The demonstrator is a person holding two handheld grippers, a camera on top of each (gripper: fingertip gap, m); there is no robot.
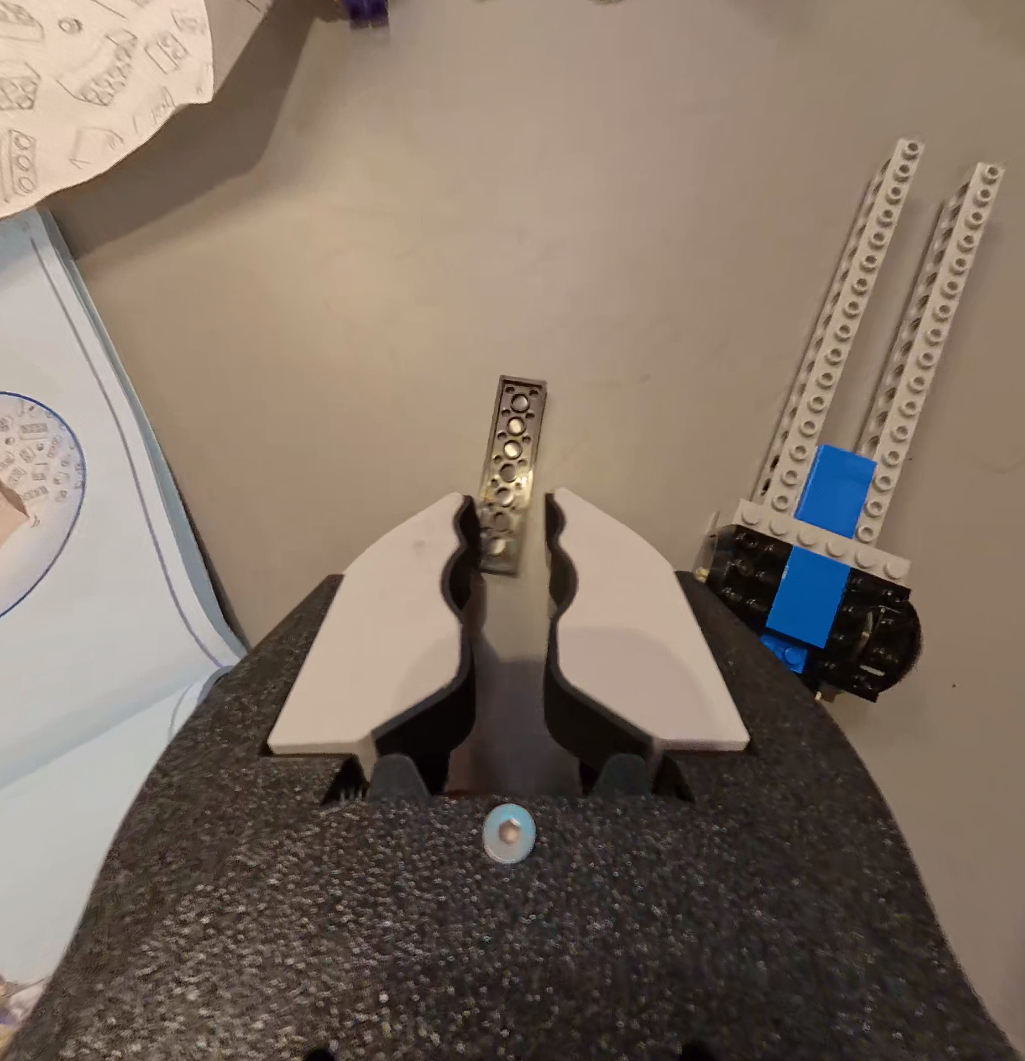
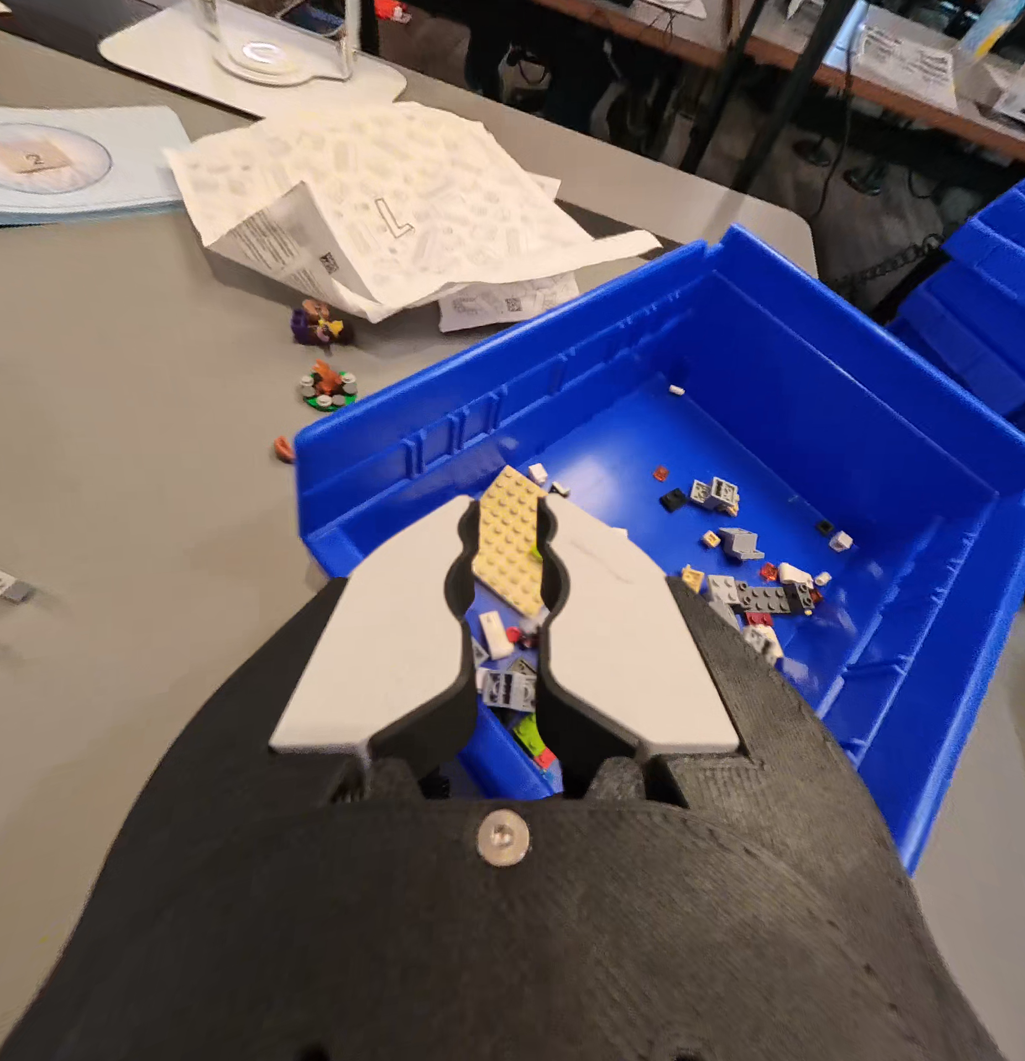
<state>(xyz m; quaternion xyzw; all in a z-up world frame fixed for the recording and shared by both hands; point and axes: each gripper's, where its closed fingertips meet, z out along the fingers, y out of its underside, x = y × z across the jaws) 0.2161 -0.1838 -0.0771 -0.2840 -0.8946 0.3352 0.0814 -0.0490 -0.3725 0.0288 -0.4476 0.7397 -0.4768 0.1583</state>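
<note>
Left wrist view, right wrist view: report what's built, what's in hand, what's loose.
Built: black-and-blue brick block with two grey studded beams. At hand: dark holed plate inside open left gripper; tan studded plate inside right gripper, grip unclear. Loose: small bricks in blue plastic bin.

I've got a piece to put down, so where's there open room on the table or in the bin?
Free: the table between the dark strip and the two grey beams, and the blue bin's far floor. Crowded: the bin's near end, littered with loose bricks.
</note>
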